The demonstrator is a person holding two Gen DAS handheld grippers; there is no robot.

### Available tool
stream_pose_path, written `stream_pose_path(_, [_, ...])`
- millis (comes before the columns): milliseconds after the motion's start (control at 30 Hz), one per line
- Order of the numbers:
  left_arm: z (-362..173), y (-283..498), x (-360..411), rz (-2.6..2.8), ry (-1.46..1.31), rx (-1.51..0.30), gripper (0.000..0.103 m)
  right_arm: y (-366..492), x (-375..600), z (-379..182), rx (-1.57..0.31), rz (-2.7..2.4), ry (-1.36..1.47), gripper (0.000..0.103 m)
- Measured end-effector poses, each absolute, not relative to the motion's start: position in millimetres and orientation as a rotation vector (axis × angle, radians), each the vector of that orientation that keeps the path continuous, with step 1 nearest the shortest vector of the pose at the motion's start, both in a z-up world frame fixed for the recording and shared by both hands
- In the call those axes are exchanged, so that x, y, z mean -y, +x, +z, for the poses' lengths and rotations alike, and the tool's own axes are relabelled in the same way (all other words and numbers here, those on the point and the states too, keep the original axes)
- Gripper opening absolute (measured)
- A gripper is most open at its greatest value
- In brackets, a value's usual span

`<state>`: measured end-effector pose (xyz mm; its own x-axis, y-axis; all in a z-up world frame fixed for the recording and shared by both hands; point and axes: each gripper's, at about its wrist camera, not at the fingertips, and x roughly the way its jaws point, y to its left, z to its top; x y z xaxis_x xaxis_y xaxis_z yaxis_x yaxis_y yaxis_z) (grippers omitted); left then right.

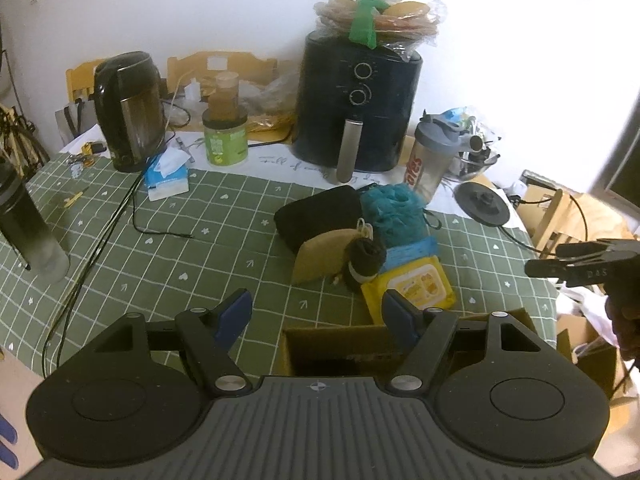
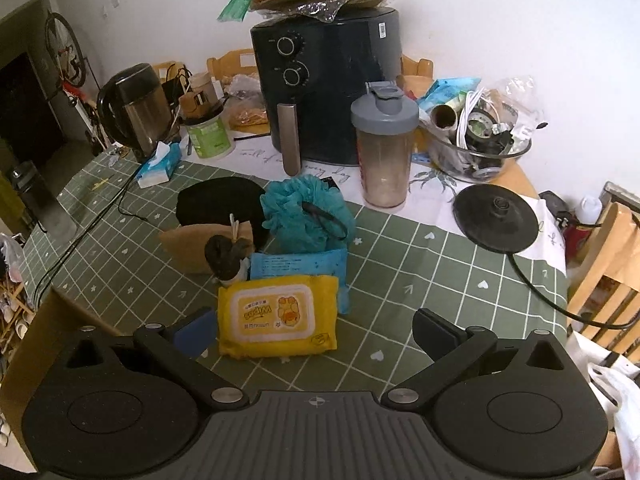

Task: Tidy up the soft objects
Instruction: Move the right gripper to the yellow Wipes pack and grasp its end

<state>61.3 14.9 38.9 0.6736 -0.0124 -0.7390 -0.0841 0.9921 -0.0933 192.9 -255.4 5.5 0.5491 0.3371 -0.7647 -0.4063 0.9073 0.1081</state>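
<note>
A cluster of soft things lies mid-table: a yellow wipes pack [image 2: 278, 322], a blue pack [image 2: 298, 264], a teal bath pouf [image 2: 308, 216], a rolled dark sock [image 2: 226, 258], a tan sponge [image 2: 196, 242] and a folded black cloth [image 2: 218, 200]. My right gripper [image 2: 316, 334] hovers open just in front of the yellow pack, nothing between its fingers. My left gripper [image 1: 316, 314] is open and empty above an open cardboard box [image 1: 340, 346]; the same cluster, with the yellow pack [image 1: 412, 288], lies just beyond it. The right gripper [image 1: 580, 264] shows at the far right in the left wrist view.
At the back stand an air fryer [image 2: 332, 92], a shaker bottle [image 2: 384, 148], a kettle [image 2: 134, 114], a green tub [image 2: 208, 136], a tissue pack [image 2: 158, 166] and a glass bowl of clutter [image 2: 480, 148]. A kettle base [image 2: 496, 216] with cord lies right. A dark bottle [image 1: 28, 228] stands left.
</note>
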Motion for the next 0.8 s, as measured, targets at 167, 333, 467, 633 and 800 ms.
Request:
stream_pose_path(167, [39.3, 70.6, -13.9, 0.006, -0.099, -0.827, 0.071, 204.1, 248.3, -1.4, -0.950, 0.392, -0.092, 0.103])
stream_pose_path(333, [35.7, 82.5, -17.9, -0.032, -0.104, -0.828, 0.071, 217.5, 247.1, -11.8, -1.030, 0.363, -0.016, 0.103])
stream_pose_path(467, [31.5, 88.7, -24.7, -0.049, -0.113, -0.834, 0.071, 225.6, 242.4, -20.8, -1.068, 0.368, 0.012, 0.103])
stream_pose_path(633, [27.1, 92.3, -32.6, -0.059, -0.118, -0.848, 0.071, 237.1, 232.8, -31.0, -1.086, 0.406, -0.014, 0.103])
stream_pose_path(800, [24.1, 92.2, -43.8, -0.051, -0.137, -0.856, 0.071, 249.2, 224.3, -40.4, -1.080, 0.465, -0.085, 0.103])
